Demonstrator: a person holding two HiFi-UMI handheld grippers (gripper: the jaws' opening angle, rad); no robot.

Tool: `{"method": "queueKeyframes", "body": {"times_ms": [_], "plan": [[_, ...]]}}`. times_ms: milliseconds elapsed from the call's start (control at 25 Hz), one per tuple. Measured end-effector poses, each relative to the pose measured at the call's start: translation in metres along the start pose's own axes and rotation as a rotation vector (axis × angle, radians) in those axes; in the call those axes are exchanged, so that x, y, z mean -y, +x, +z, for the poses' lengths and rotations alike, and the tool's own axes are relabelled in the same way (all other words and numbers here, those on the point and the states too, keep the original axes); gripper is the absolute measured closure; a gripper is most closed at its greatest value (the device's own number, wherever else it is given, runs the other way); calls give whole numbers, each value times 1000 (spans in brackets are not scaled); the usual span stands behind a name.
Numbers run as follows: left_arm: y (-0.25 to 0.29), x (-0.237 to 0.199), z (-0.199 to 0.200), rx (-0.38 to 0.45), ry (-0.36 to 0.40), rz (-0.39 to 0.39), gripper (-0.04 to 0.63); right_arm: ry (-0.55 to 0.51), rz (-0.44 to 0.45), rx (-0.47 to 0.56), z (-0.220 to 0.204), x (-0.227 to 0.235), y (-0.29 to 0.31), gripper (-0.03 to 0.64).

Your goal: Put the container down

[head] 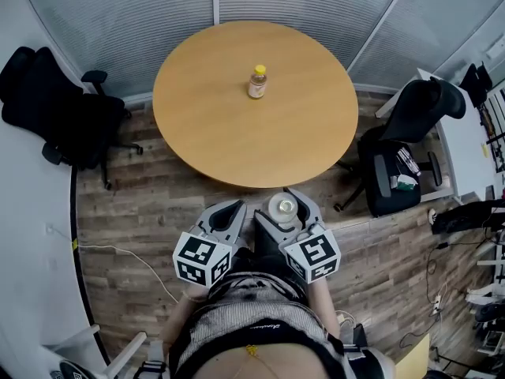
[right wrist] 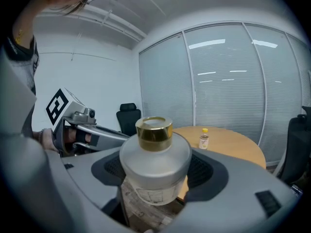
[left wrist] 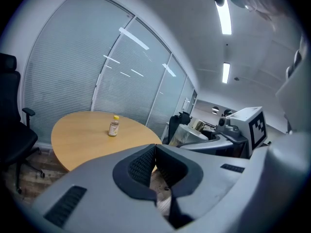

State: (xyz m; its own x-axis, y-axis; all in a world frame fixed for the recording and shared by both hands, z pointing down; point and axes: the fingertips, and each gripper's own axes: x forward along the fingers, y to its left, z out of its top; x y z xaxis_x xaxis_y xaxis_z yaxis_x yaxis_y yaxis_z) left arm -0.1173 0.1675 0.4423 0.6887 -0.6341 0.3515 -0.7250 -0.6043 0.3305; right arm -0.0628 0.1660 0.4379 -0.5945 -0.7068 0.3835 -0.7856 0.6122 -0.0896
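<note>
R gripper (head: 286,208) is clamped on the container (right wrist: 154,165), a frosted bottle w/ gold cap, jaws on its body below the shoulder. It's upright in the air close to the person's body, just off the round table's (head: 205,140) rim at 6 o'clock. L gripper (left wrist: 154,160) sits at its 9 o'clock, jaws together, nothing btwn them. A small yellow-capped bottle (head: 257,81) stands toward 12 o'clock on the tabletop, well apart. Container is prob. glass: rigid, fairly heavy, smooth enough to slip, breakable. Best hold is the wide body, not the cap; should land base-flat & gently.
</note>
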Motion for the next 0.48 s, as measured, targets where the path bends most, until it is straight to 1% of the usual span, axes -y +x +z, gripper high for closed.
{"method": "queueKeyframes", "body": {"times_ms": [280, 480], "plan": [[24, -5, 15, 20, -4, 1, 574, 0, 11, 6, 6, 25, 12, 270], [48, -16, 31, 16, 5, 15, 574, 4, 22, 19, 18, 51, 28, 270]]}}
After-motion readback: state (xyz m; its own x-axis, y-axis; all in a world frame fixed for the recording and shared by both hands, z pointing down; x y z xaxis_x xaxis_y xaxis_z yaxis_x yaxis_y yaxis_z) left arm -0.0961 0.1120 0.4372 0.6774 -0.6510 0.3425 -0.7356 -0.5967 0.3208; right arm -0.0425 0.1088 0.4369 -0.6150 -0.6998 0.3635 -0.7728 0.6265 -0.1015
